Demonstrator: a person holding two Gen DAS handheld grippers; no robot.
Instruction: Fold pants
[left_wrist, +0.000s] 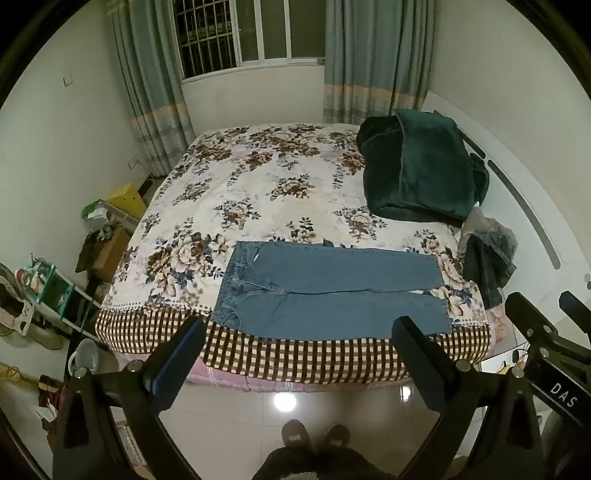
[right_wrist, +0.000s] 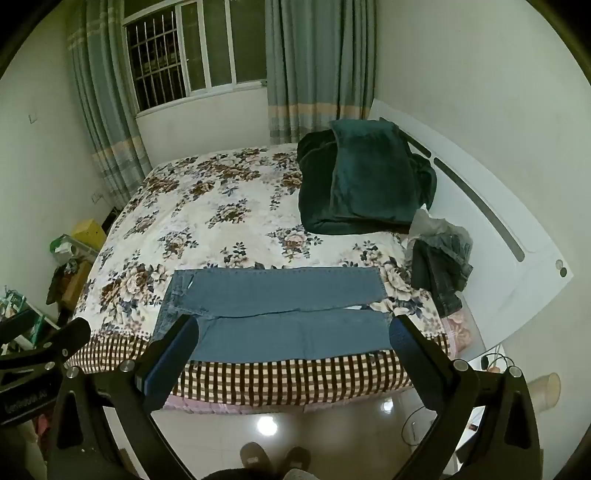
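Note:
Blue jeans (left_wrist: 328, 291) lie flat along the near edge of the bed, waistband to the left, legs side by side running right; they also show in the right wrist view (right_wrist: 280, 314). My left gripper (left_wrist: 299, 326) is open and empty, held in the air above the floor in front of the bed edge, short of the jeans. My right gripper (right_wrist: 291, 325) is open and empty, also held in front of the bed, its fingers framing the near leg. The right gripper's body (left_wrist: 546, 343) shows at the right of the left wrist view.
The bed has a floral cover (left_wrist: 258, 177) with a checked border (left_wrist: 314, 358). A dark green folded blanket (left_wrist: 417, 166) and a pile of dark clothes (left_wrist: 487, 266) lie at the right, by the white headboard (right_wrist: 480, 206). Cluttered shelves (left_wrist: 55, 288) stand left. My feet (left_wrist: 314, 435) stand on the tiled floor.

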